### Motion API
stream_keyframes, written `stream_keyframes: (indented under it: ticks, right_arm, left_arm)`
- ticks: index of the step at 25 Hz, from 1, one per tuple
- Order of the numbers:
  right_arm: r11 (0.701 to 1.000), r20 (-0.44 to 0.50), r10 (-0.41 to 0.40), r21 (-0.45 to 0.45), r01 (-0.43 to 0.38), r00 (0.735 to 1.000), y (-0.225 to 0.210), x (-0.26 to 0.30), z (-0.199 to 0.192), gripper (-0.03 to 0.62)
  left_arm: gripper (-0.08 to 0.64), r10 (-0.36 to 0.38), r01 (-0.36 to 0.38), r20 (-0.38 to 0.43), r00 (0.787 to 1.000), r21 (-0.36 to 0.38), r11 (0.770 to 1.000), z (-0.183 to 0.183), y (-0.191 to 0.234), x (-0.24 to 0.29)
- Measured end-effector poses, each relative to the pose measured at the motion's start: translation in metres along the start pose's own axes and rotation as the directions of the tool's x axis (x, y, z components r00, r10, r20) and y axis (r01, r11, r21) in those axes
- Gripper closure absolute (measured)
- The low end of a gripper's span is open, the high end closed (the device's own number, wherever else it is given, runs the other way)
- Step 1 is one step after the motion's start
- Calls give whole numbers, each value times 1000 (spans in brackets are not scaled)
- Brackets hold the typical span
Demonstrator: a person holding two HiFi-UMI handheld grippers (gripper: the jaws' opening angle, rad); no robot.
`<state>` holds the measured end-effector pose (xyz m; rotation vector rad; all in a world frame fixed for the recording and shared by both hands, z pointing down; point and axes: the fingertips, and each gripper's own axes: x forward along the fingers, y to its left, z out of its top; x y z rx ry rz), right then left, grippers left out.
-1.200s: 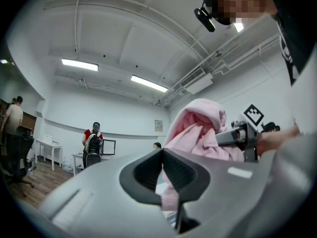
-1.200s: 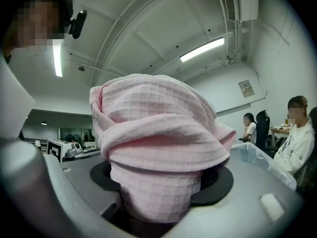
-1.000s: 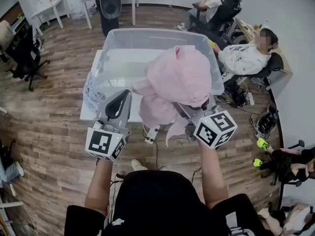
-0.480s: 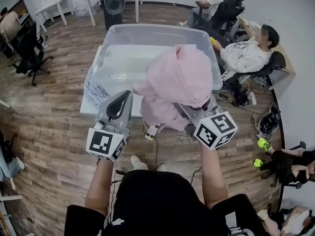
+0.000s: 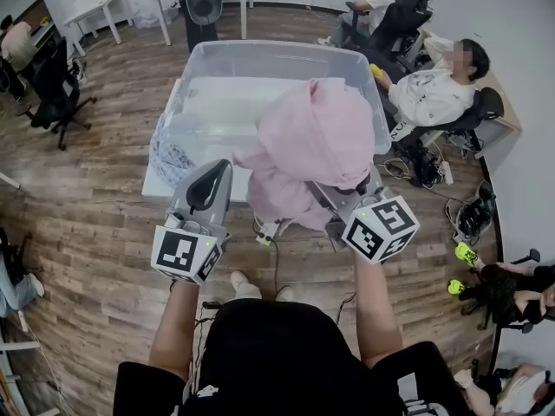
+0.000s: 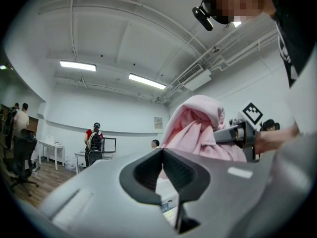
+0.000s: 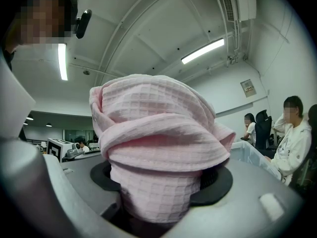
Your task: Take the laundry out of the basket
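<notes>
A bunched pink waffle-weave cloth [image 5: 312, 146] is held up above the near edge of the clear plastic basket [image 5: 204, 63]. My right gripper [image 5: 334, 196] is shut on the pink cloth [image 7: 158, 148], which bulges up and over both jaws and hides the pads. To its left my left gripper [image 5: 211, 178] points upward, shut and empty, its jaws meeting edge to edge [image 6: 162, 155]. The left gripper view also shows the pink cloth [image 6: 195, 130] and the right gripper beside it. A blue-and-white patterned cloth [image 5: 169, 156] hangs off the table's left side.
The basket stands on a white table [image 5: 156, 193]. Two seated people [image 5: 434, 94] and office chairs are at the right. A black chair [image 5: 52, 89] and white desks stand at the left, a black fan [image 5: 201, 7] behind the basket. Cables lie on the wooden floor.
</notes>
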<state>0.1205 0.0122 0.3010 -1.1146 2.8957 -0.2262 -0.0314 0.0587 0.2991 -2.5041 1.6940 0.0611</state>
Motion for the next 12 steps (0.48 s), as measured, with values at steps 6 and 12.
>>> stream_keyframes:
  ticks: [6, 12]
  right_arm:
    - [1000, 4, 2, 10, -2, 1000, 0, -4, 0, 233]
    - [1000, 3, -3, 9, 3, 1000, 2, -11, 0, 233]
  left_arm:
    - [551, -6, 6, 2, 1000, 3, 1000, 0, -4, -1]
    - [551, -11, 11, 2, 1000, 4, 1000, 0, -9, -5]
